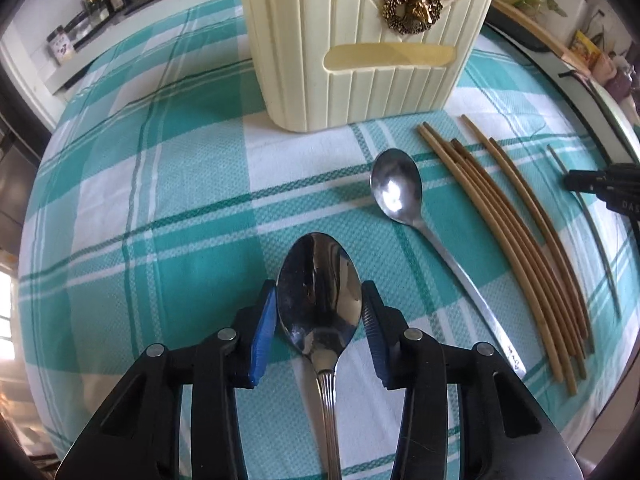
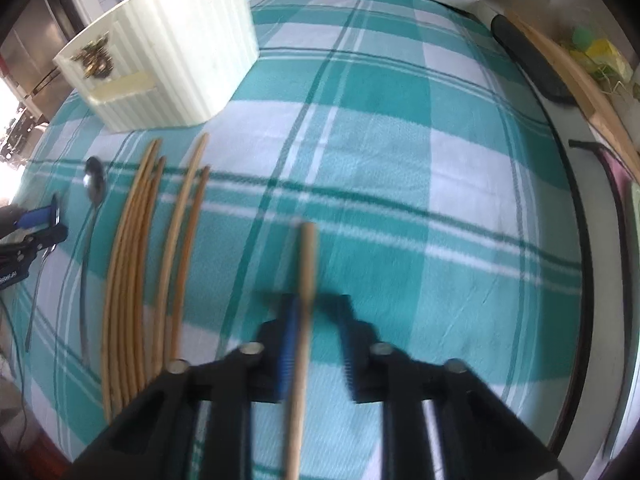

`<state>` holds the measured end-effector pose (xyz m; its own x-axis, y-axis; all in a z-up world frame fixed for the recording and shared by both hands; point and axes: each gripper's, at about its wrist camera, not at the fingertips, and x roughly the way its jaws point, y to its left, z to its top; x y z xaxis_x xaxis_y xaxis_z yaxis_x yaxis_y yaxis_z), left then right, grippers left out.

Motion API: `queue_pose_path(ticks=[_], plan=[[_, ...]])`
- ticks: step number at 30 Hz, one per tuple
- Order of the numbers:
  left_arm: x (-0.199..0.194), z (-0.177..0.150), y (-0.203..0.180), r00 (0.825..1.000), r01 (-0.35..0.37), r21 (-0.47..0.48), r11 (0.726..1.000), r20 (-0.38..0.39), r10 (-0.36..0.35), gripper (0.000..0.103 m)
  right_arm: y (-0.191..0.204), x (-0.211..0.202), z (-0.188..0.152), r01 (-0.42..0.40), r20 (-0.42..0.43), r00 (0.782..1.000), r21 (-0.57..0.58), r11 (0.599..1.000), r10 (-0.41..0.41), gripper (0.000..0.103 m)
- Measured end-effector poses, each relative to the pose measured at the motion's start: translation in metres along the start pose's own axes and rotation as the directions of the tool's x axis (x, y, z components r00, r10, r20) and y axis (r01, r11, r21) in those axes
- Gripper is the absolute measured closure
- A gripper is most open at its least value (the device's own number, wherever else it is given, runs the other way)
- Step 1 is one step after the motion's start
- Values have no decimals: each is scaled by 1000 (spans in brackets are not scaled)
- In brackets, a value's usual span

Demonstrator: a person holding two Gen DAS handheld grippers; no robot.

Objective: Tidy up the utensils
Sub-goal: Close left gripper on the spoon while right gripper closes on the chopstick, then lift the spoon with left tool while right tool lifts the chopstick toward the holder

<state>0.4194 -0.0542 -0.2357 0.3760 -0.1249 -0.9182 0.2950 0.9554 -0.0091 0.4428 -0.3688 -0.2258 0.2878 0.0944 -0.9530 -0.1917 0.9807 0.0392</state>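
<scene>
Nearest the left wrist camera, the left gripper [image 1: 319, 312] has its black arms and blue-padded fingers [image 1: 262, 330] spread to either side of the bowl of a shiny steel spoon with a ribbed handle [image 1: 318, 300]. The pads sit just beside the bowl's edges; whether they actually press on it cannot be told. Its handle runs back toward the camera between the arms.

Moving rightward over the teal and white checked tablecloth [image 1: 160, 200], a second, plainer steel spoon [image 1: 396, 188] lies bowl up, its handle slanting down to the right, with small dark markings near the handle end that are too small to read. Just beside it lies a bundle of brown bamboo chopsticks [image 1: 520, 240]. At the far right edge the black right gripper shows, with the pale letters "DAS" on its body.

Behind the spoons stands a cream ribbed plastic utensil holder [image 1: 360, 60] bearing a gold deer-head wreath ornament [image 1: 412, 4] above a horizontal slot.

From the right wrist camera, which is blurred by motion, the right gripper [image 2: 316, 312] has a single bamboo chopstick [image 2: 306, 280] lying against its left blue pad, the other finger standing apart from it.
</scene>
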Motion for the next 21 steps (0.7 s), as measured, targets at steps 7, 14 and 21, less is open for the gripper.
queue_pose_path(ticks=[7, 14, 21], plan=[[-66, -17, 19, 983, 64, -37, 997, 173, -57, 61, 3, -65, -15, -89, 210, 975, 38, 995, 79, 96], [-142, -40, 29, 938, 101, -19, 995, 335, -89, 61, 32, -161, -41, -76, 414, 906, -47, 996, 89, 96], [-184, -47, 37, 898, 147, -37, 989, 424, -117, 61, 52, -203, -46, -52, 538, 839, -67, 996, 79, 96]])
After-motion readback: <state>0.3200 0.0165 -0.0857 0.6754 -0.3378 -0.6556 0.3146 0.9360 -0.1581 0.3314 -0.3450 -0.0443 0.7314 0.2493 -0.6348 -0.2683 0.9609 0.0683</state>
